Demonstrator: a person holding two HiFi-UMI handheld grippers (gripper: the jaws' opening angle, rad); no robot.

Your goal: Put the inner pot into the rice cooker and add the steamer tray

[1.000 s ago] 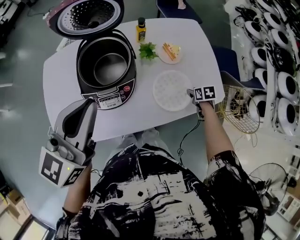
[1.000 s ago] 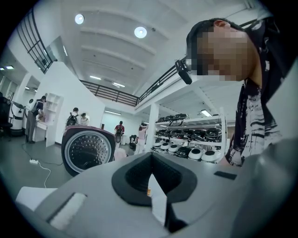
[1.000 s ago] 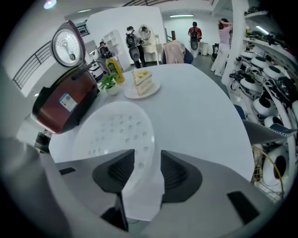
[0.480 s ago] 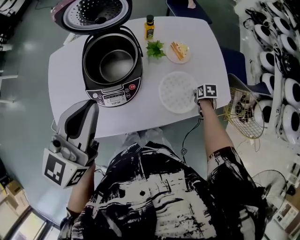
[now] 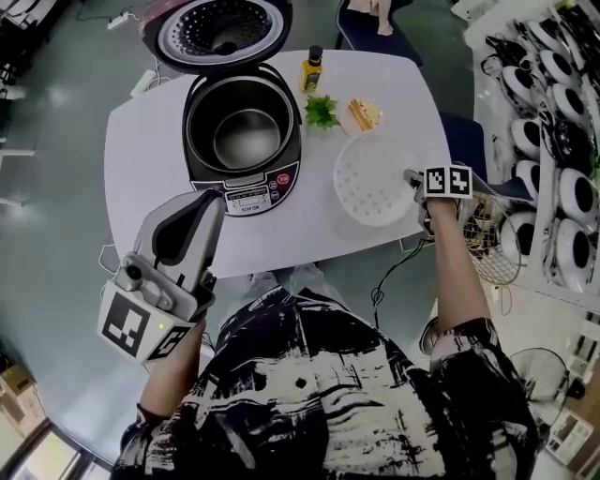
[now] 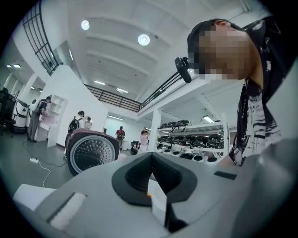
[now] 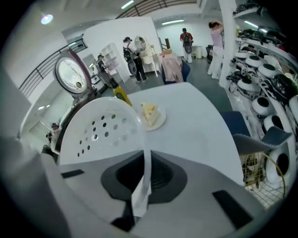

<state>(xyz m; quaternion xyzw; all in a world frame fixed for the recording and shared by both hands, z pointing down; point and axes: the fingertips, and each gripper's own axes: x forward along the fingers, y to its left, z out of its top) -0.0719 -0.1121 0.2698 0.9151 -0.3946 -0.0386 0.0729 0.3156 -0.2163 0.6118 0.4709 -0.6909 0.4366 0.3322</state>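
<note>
My right claw [image 5: 413, 178] has just been closing and now pinches the rim of the white steamer tray [image 5: 373, 180]. In the right gripper view the thin plastic edge runs straight between the pads. The tray is by the right edge of the tabletop [image 5: 141, 159], tilted, with the gripped side raised and its perforated base turned toward my camera (whether its far side touches the surface I cannot tell). My left claw [image 5: 214, 195] hovers level above the near edge, left of centre. Its jaws are together with nothing between them, and it points toward the rice cooker [image 5: 255, 199]. The cooker stands on the far left part of the tabletop with its lid [image 5: 223, 28] swung up and back, and the inner pot [image 5: 246, 136] is already seated inside it. Toward the far edge, right of the cooker, I see a small yellow bottle [image 5: 312, 70], a sprig of green leaves [image 5: 322, 111] and a plate with a slice of cake [image 5: 364, 114]. All three lie just beyond the tray.
</note>
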